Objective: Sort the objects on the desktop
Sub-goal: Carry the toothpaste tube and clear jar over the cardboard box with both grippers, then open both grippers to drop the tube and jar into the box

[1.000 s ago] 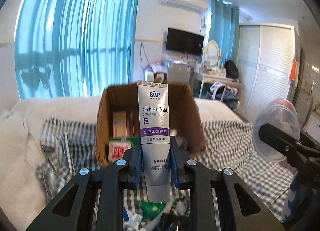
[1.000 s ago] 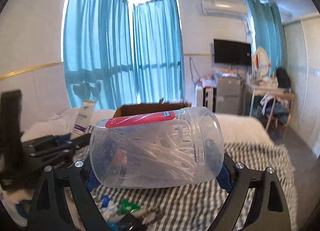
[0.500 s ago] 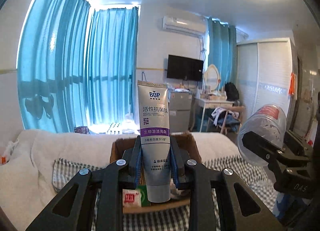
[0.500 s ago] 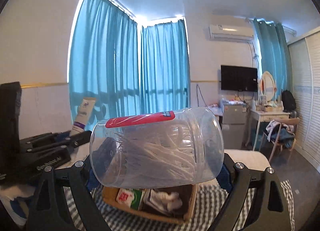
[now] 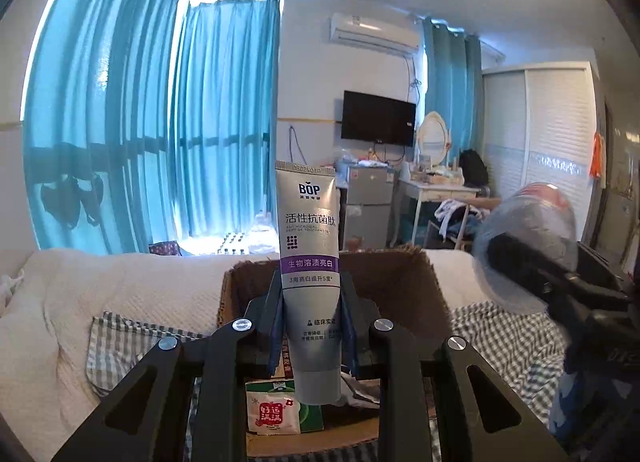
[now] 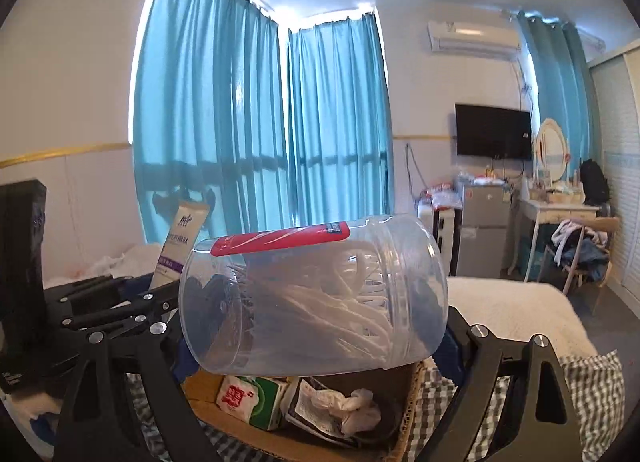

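A grey toothpaste tube [image 5: 310, 262] stands upright, cap end down, clamped between the blue pads of the left gripper [image 5: 310, 326] above an open cardboard box [image 5: 400, 282]. The right gripper [image 6: 316, 346] grips a clear plastic jar [image 6: 312, 298], lying on its side with a red label on top and white sticks inside, over the same box. In the box lie a white, red and green carton [image 6: 248, 394], a crumpled white tissue [image 6: 352, 406] on a dark packet, and other packets too hidden to make out. The box sits on a checked cloth [image 5: 508, 334] spread over a cream blanket [image 5: 132, 290], with blue curtains [image 6: 260, 122] behind.
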Motion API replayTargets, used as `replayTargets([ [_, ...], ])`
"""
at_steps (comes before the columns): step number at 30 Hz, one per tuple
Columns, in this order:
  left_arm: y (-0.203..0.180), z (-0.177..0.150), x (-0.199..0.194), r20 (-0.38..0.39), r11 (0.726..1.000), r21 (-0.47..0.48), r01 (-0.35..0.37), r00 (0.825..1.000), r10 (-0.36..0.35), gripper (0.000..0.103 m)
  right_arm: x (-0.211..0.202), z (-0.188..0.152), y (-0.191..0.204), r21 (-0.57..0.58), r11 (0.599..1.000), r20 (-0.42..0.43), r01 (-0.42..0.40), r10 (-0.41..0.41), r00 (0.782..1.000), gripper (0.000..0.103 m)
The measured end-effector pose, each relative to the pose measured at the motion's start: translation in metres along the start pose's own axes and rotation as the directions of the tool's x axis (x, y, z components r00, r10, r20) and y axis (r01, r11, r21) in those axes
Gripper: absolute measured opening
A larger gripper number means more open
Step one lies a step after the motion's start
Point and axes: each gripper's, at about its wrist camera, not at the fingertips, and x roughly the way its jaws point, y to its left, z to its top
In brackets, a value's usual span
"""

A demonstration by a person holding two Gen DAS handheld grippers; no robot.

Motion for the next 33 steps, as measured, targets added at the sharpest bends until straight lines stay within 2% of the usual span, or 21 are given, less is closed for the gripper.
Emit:
replayTargets([
  [4,0.0,-0.01,0.024,-0.024,1.0,-0.018,0.025,0.999,-0.025,0.024,0.027,-0.011,-0.009,0.002,1.0,-0.046,0.011,-0.01,0.999,0.089],
  [11,0.004,-0.035,0.075,-0.121,0.999,-0.032,0.008,0.993,-0.012,0.024,0.075,-0.029,-0.028,0.057,0.998,-0.136,0.0,0.008,0.991,0.089],
  [18,0.004,-0.06,0.114,-0.222,1.0,-0.025,-0.011,0.975,0.005,0.024,0.109,-0.048,-0.04,0.049,0.999,-0.208,0.002,0.008,0.978,0.09],
  [24,0.005,-0.072,0.134,-0.277,0.999,-0.023,-0.022,0.961,0.015,0.024,0.117,-0.057,-0.036,0.0,1.0,-0.226,0.019,-0.018,0.974,0.09],
  [29,0.003,-0.077,0.137,-0.289,0.999,-0.02,-0.04,0.957,0.032,0.026,0.111,-0.057,-0.03,-0.049,0.997,-0.203,0.053,-0.062,0.977,0.092],
  [31,0.003,-0.074,0.135,-0.273,0.999,-0.014,-0.046,0.961,0.04,0.034,0.103,-0.053,-0.029,-0.056,0.995,-0.171,0.079,-0.087,0.981,0.098],
  [32,0.003,-0.072,0.132,-0.261,0.999,-0.014,-0.053,0.964,0.047,0.054,0.096,-0.049,-0.029,-0.053,0.995,-0.154,0.083,-0.09,0.984,0.098],
  [33,0.004,-0.069,0.127,-0.245,0.997,-0.017,-0.075,0.967,0.069,0.066,0.088,-0.046,-0.03,-0.045,0.995,-0.136,0.086,-0.091,0.987,0.098],
])
